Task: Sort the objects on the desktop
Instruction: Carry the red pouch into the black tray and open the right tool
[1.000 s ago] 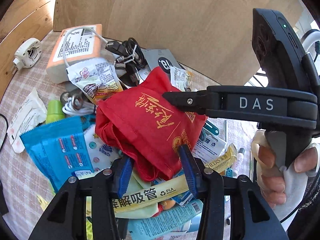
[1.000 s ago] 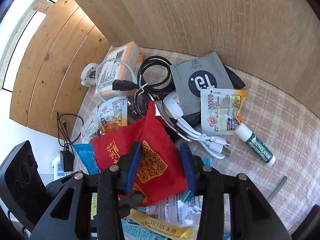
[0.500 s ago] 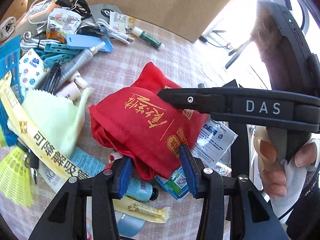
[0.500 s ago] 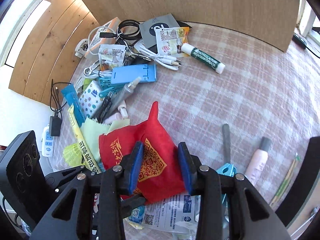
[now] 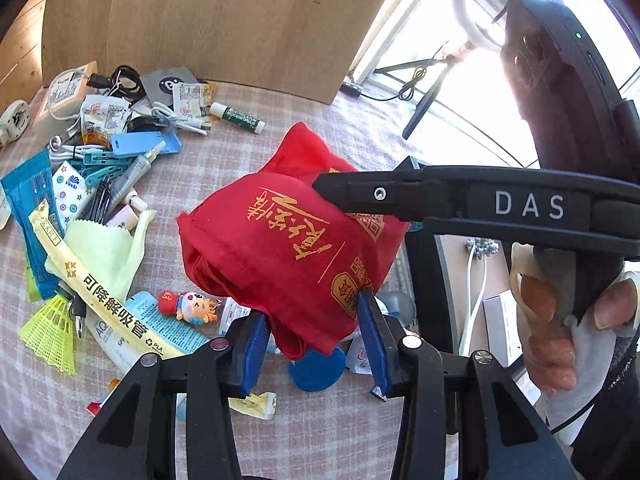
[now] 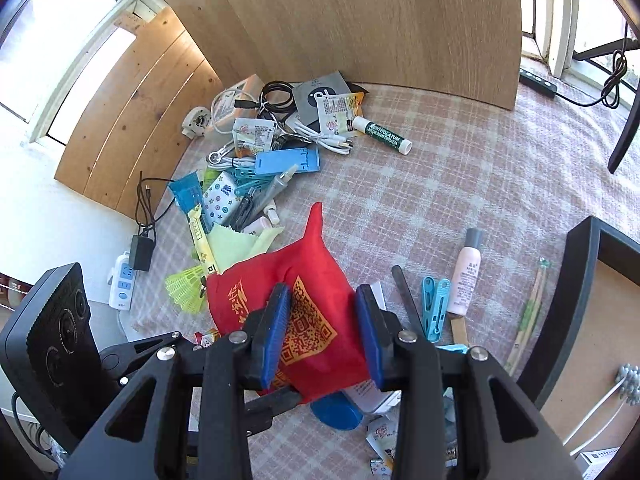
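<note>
Your left gripper [image 5: 312, 336] has its blue pads [image 5: 252, 340] set either side of the red cloth bag's [image 5: 288, 240] lower edge, pinching that bunched fabric and pointing forward and slightly down over the checked tablecloth [image 5: 224, 168]. Your right gripper [image 6: 322, 328] comes in from the side, its fingers closed on the bag's upper part near the QR print, with your right hand [image 5: 560, 320] wrapped round its handle. The bag hangs between both tools, lifted off the cloth. Just beneath it lie a blue round lid [image 5: 316, 368] and a small cartoon figure [image 5: 188, 304]. Farther off sit a green cloth [image 5: 104, 244], a blue stand [image 5: 140, 144], white cables [image 5: 180, 120] and a lip balm tube [image 5: 238, 117], before the wooden board [image 5: 240, 20].
</note>
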The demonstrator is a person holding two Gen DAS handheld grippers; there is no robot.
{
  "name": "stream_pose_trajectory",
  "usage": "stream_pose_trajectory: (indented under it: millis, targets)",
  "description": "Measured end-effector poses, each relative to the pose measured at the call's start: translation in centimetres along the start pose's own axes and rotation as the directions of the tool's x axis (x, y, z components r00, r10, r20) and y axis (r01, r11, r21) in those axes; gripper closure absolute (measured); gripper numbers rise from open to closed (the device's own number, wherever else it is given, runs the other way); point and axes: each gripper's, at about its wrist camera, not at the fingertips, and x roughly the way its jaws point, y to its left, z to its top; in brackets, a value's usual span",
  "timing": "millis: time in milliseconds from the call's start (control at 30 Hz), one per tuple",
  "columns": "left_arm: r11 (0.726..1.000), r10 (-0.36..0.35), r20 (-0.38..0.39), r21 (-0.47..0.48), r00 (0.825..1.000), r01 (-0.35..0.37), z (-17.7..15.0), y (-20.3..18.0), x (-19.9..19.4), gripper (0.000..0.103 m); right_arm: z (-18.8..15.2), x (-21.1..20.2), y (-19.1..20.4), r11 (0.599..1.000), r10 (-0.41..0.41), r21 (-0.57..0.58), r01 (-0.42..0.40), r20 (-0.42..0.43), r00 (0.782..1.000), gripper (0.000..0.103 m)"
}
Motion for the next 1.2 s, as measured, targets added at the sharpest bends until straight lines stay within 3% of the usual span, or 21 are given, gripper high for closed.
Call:
stream_pose_trajectory:
  millis: [233, 567, 667, 733, 800, 1000, 1200]
  targets:
    - [0.997, -0.029, -0.008, 0.07, 1.0, 0.03, 0.6, -5.1, 1.4, 0.062, -1.6, -4.3, -2.9, 0.999, -0.034, 0.029, 0.032, 0.056, 0.998, 0.069]
    - [0.982, -0.106, -0.055, 0.149, 0.993, 0.113, 1.3, -14.3, 6.2, 0.062, -4.0, -9.8, -11.0, 0.984, -0.143, 0.121, 0.131, 0.096, 0.985, 0.069]
    - [0.974, -0.124, -0.082, 0.182, 0.989, 0.137, 1.3, -17.1, 7.9, 0.065, -3.9, -10.8, -13.4, 0.977, -0.176, 0.137, 0.163, 0.091, 0.98, 0.069]
    - [0.967, -0.131, -0.106, 0.205, 0.986, 0.151, 1.4, -18.8, 9.1, 0.074, -3.8, -11.3, -14.7, 0.973, -0.197, 0.137, 0.184, 0.089, 0.976, 0.069]
    - [0.966, -0.162, -0.118, 0.184, 0.98, 0.182, 1.7, -19.5, 10.3, 0.077, -3.3, -11.8, -15.6, 0.973, -0.202, 0.132, 0.189, 0.091, 0.975, 0.069]
    - [0.968, -0.126, -0.106, 0.203, 0.986, 0.145, 2.1, -20.3, 11.6, 0.077, -2.3, -12.9, -19.0, 0.964, -0.196, 0.206, 0.169, 0.119, 0.973, 0.069]
    - [0.971, -0.103, -0.091, 0.206, 0.99, 0.12, 2.4, -18.9, 11.1, 0.077, -2.8, -12.5, -19.5, 0.958, -0.211, 0.224, 0.179, 0.127, 0.969, 0.069]
